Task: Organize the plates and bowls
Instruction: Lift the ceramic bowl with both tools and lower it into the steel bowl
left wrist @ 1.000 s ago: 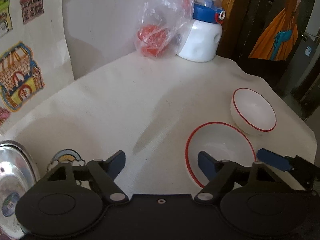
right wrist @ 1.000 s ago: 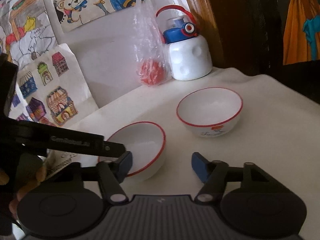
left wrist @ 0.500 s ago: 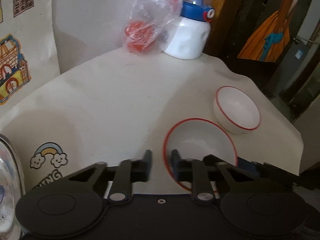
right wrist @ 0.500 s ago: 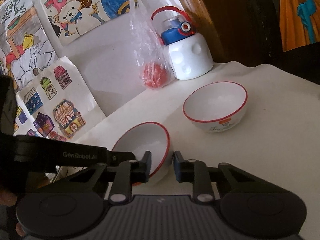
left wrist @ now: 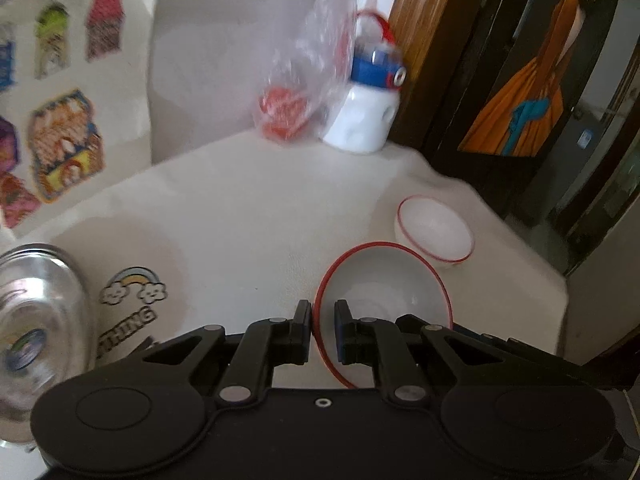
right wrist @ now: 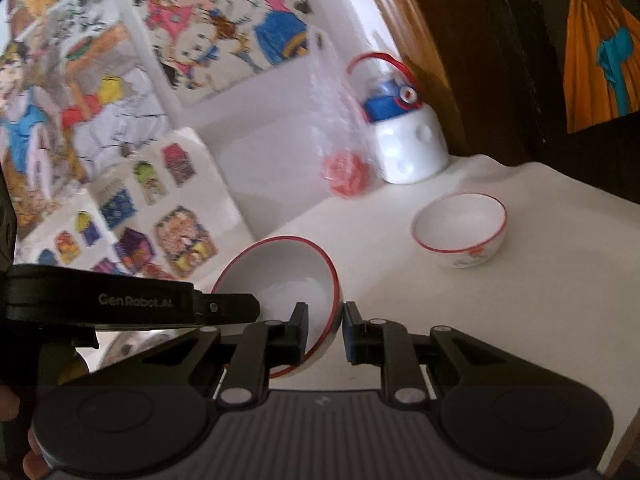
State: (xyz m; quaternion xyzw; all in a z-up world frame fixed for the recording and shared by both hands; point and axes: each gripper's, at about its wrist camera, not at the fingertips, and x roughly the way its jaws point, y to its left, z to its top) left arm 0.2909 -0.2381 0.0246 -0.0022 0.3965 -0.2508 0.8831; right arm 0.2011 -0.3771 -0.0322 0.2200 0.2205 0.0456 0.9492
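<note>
The room behind is mixed: at the far right stands a dark wooden door frame (left wrist: 448, 92) with an orange and blue cloth (left wrist: 516, 96) hanging past it, and at the far left the wall (right wrist: 280, 128) carries large coloured cartoon drawings (right wrist: 224, 20) and a sheet of house stickers (left wrist: 64, 92).

The table (left wrist: 240, 216) is covered with a cream-white cloth; it fills most of both views and shows a rainbow print (left wrist: 134, 288) on the near left. At the left edge lies a shiny steel vessel (left wrist: 36, 320).

At the far side of the table, against the wall, stand a white bottle with a blue lid and red handle (left wrist: 368, 112) and just beside it, on its left, a clear plastic bag (left wrist: 304, 80) with something red inside.

A white bowl with a red rim (left wrist: 436, 228) rests on the cloth at the right, well apart from the bottle.

The nearer bowl (left wrist: 384, 292), also white with a red rim, is tilted and lifted off the cloth. The left gripper (left wrist: 322, 330) pinches its left rim between closed fingers. The right gripper (right wrist: 324, 332) has just been closing and clamps the right wall of the same bowl.
</note>
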